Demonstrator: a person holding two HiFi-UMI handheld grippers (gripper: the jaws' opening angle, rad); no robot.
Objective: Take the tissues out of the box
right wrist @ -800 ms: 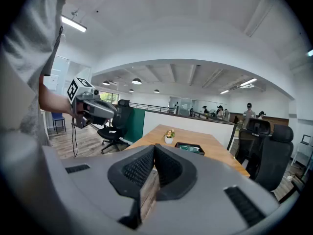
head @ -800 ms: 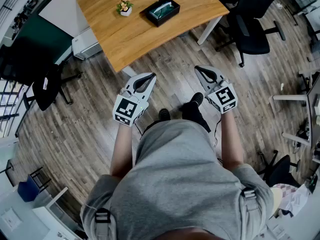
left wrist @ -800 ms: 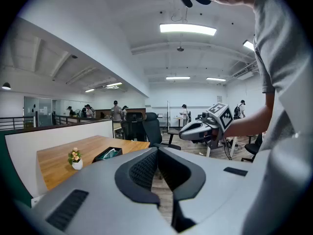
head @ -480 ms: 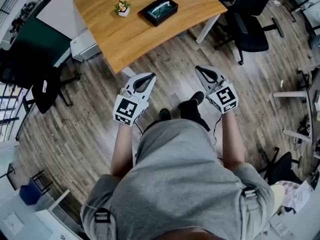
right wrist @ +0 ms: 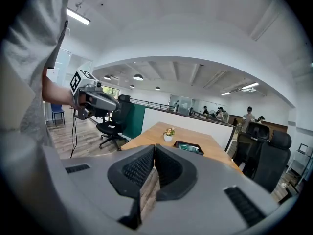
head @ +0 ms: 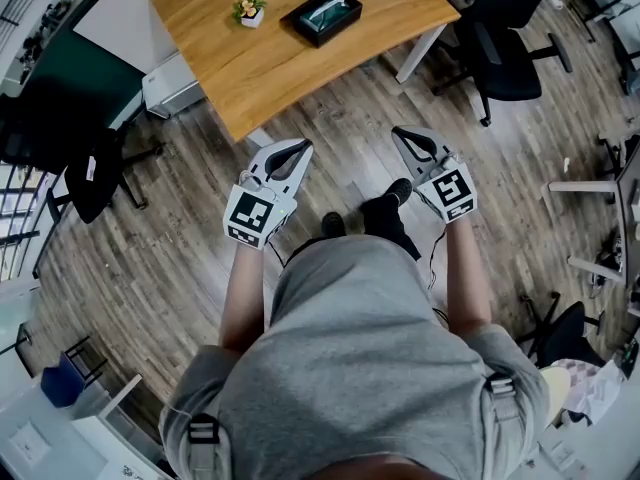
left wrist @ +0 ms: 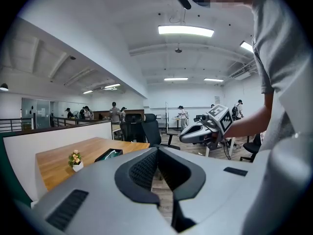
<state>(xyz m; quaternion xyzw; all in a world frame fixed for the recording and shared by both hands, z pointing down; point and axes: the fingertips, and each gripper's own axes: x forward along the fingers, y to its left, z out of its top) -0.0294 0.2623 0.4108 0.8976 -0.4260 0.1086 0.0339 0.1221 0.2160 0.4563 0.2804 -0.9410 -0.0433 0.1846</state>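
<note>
Left gripper [head: 303,149] and right gripper [head: 398,132] are sitting clenched, empty. Both are pointing toward the far box [head: 321,15].

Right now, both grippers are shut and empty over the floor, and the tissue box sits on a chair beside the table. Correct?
No: the tissue box sits on the table, beside a flower pot, as the head view shows. The left gripper and right gripper are shut and empty over the floor.
</note>
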